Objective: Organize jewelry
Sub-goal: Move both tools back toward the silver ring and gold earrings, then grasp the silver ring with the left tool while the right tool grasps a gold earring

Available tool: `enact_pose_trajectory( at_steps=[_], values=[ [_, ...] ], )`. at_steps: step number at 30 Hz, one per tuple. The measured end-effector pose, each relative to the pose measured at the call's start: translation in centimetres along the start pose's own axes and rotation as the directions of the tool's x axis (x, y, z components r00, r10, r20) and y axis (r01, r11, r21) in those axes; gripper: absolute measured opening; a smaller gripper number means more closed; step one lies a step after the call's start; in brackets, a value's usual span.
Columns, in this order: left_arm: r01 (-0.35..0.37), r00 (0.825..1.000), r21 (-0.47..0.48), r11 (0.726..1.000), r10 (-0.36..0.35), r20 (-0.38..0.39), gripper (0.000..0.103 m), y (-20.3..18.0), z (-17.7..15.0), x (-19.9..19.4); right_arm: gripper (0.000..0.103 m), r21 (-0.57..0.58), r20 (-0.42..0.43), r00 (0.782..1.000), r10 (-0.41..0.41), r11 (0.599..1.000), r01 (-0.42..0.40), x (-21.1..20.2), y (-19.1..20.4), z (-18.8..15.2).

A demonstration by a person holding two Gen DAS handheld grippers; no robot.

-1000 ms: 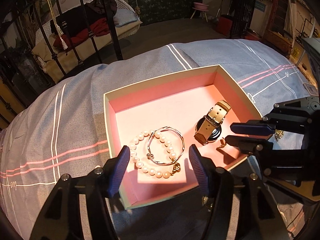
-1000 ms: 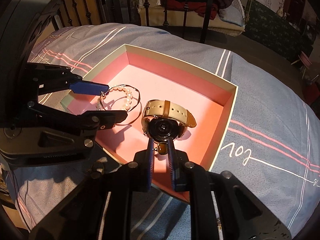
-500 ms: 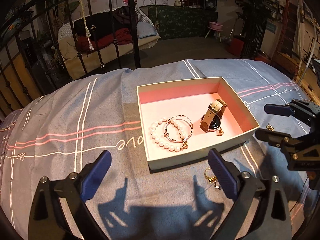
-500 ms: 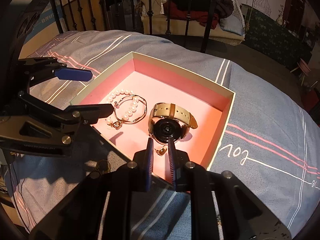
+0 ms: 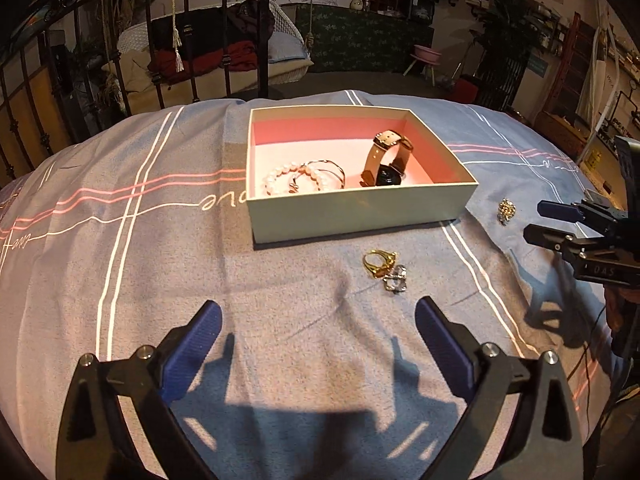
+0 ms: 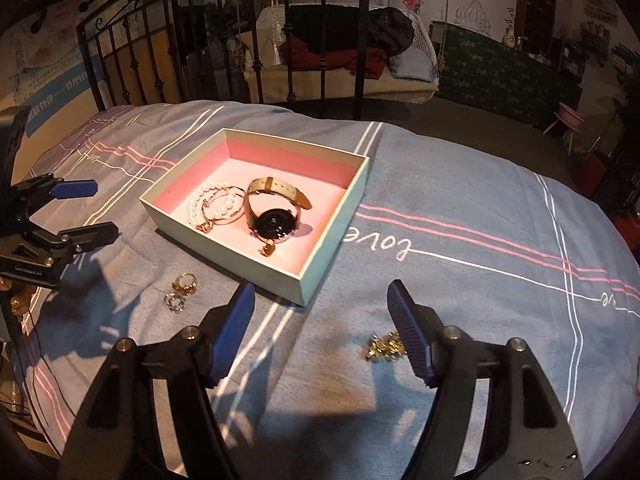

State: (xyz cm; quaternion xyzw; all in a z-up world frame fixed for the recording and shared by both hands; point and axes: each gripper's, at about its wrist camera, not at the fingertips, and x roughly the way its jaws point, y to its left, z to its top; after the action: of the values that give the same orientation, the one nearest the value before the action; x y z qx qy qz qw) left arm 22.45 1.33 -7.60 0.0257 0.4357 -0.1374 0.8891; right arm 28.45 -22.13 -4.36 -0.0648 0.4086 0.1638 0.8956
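Jewelry box [image 5: 360, 212] sits on the bed [image 5: 160, 260]; gold ring [image 5: 378, 261] at its 6 o'clock. Left claw [image 5: 316, 340] and right claw [image 6: 322, 320] both gape wide, empty.

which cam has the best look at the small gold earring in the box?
Right wrist: the earring lies in plain sight on the pink floor in front of the watch. Left wrist: the box near wall hides it.
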Motion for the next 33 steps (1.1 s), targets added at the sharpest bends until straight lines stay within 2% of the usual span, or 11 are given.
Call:
enact_pose_trajectory(
  at_steps=[1, 7, 9, 10, 19, 22, 27, 33],
  values=[
    [0.010, 1.000, 0.003, 1.000, -0.010, -0.008, 0.091, -0.4, -0.1, 0.2, 0.069, 0.009, -0.008, 1.000, -0.009, 1.000, 0.009, -0.1, -0.6, -0.6],
    [0.051, 0.996, -0.004, 0.999, -0.051, -0.070, 0.062, -2.2, -0.6, 2.0, 0.069, 0.049, -0.039, 0.999, -0.016, 0.999, 0.018, -0.3, -2.2, -3.3],
    [0.062, 0.995, -0.017, 0.998, -0.063, -0.079, 0.049, -2.3, -0.7, 2.4, 0.068, 0.048, -0.044, 0.999, -0.016, 0.999, 0.018, -0.3, -2.2, -3.8],
    [0.072, 0.994, -0.024, 0.997, -0.073, -0.082, 0.047, -2.3, -0.7, 2.5, 0.065, 0.044, -0.046, 0.999, -0.021, 0.999, 0.023, -0.2, -2.1, -4.0],
    [0.079, 0.993, -0.023, 0.997, -0.081, -0.085, 0.037, -2.5, -0.5, 3.2, 0.043, 0.083, -0.076, 0.997, -0.001, 0.997, 0.007, 0.8, -2.9, -4.7],
    [0.083, 0.993, -0.025, 0.996, -0.085, -0.085, 0.036, -2.6, -0.2, 3.4, 0.041, 0.105, -0.074, 0.996, 0.055, 0.993, -0.048, 1.1, -2.8, -4.6],
    [0.088, 0.992, -0.032, 0.996, -0.091, -0.083, 0.035, -2.6, 0.1, 3.7, 0.031, 0.127, -0.100, 0.991, 0.091, 0.989, -0.078, 2.5, -2.9, -4.5],
    [0.098, 0.992, -0.033, 0.995, -0.101, -0.082, 0.035, -2.7, 0.2, 3.8, 0.031, 0.130, -0.100, 0.992, 0.081, 0.989, -0.067, 3.7, -3.2, -3.8]
  ],
)
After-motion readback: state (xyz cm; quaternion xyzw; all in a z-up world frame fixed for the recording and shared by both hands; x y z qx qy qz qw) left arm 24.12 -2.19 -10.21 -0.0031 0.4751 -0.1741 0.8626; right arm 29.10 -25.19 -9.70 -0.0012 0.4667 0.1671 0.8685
